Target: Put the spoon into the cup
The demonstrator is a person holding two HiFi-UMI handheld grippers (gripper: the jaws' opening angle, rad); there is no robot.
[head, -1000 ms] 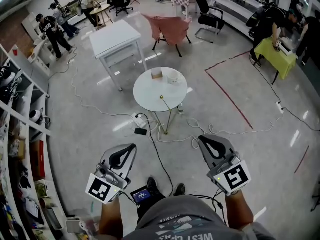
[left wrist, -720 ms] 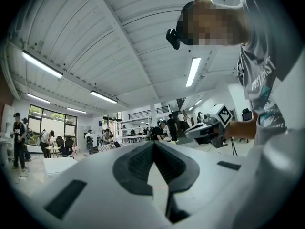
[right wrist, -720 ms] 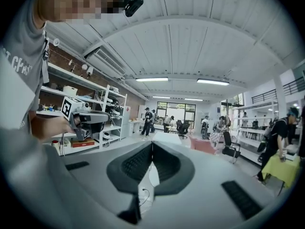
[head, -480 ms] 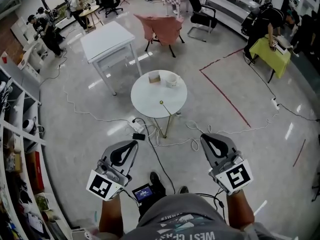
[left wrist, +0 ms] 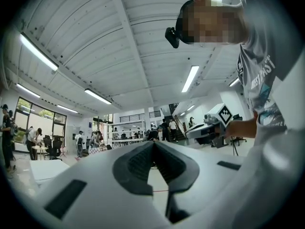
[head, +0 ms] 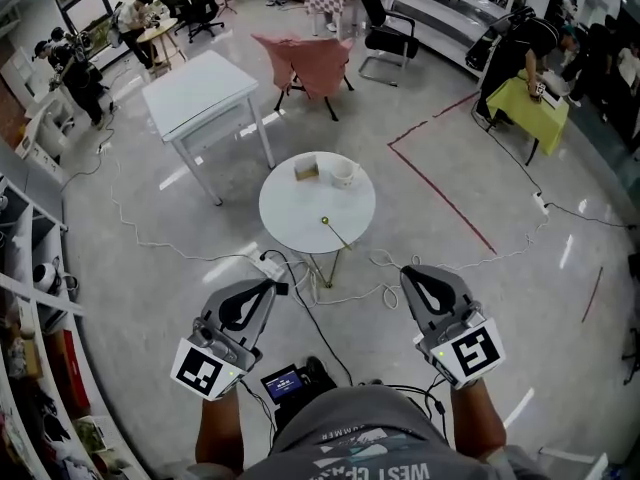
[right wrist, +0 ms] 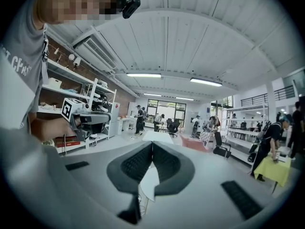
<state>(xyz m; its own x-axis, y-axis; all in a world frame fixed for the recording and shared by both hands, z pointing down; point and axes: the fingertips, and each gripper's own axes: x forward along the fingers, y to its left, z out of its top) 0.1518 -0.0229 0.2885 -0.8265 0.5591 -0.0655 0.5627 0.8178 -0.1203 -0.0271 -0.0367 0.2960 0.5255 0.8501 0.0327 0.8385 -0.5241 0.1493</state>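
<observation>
In the head view, a round white table (head: 290,208) stands ahead on the floor. On its far side sits a white cup (head: 343,174), with a small tan box (head: 306,170) to its left. The gold-tipped spoon (head: 334,229) lies near the table's front edge. My left gripper (head: 262,289) and right gripper (head: 412,274) are held level, short of the table, both shut and empty. In the left gripper view the left gripper (left wrist: 153,143) has its pads meeting. In the right gripper view the right gripper (right wrist: 152,143) is shut too, with the round table (right wrist: 148,182) showing below its pads.
A white rectangular table (head: 200,93) and a chair draped in pink cloth (head: 312,58) stand beyond. Cables and a power strip (head: 270,263) lie by the round table's legs. Shelves (head: 30,298) line the left. Red tape (head: 440,188) marks the floor; people work at the back.
Both grippers and the head have been carried forward, so the round table sits closer and lower in the head view. Both grippers stay shut.
</observation>
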